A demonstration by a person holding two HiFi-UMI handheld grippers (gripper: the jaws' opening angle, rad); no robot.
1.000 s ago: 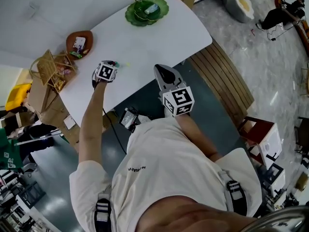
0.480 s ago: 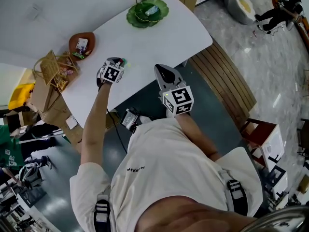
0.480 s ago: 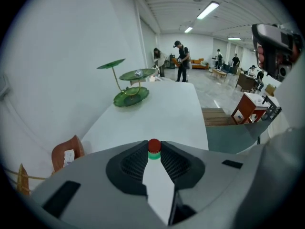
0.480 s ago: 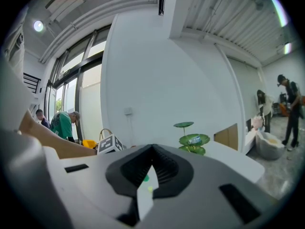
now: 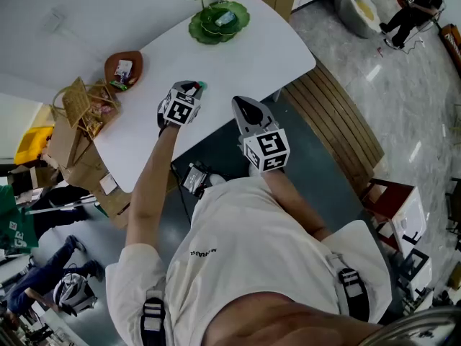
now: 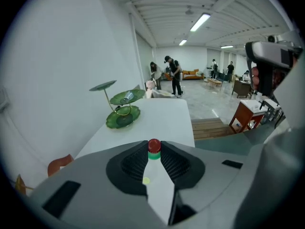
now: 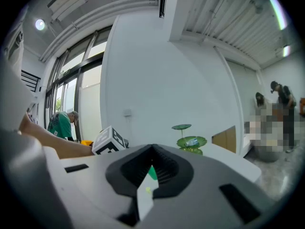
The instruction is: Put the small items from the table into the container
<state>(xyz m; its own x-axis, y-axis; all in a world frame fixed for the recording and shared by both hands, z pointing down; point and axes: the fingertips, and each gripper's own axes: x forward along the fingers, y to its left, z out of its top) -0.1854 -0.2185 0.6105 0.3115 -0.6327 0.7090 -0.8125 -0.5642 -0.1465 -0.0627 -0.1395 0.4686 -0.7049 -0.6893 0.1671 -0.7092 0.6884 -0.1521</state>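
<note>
Left gripper point(image 5: 191, 88) is part closed, pinching a small bottle-like item with a red cap and green collar point(image 6: 153, 146) at its jaw tips, above the white oval table point(image 5: 245, 56), near its front edge. Right gripper point(image 5: 249, 109) is off the table edge, jaw tips together; a green sliver shows in the slit, unclear what. The green leaf-shaped tiered stand point(image 5: 220, 21) sits at the far end, a brown leaf-shaped dish point(image 5: 122, 69) at the left.
</note>
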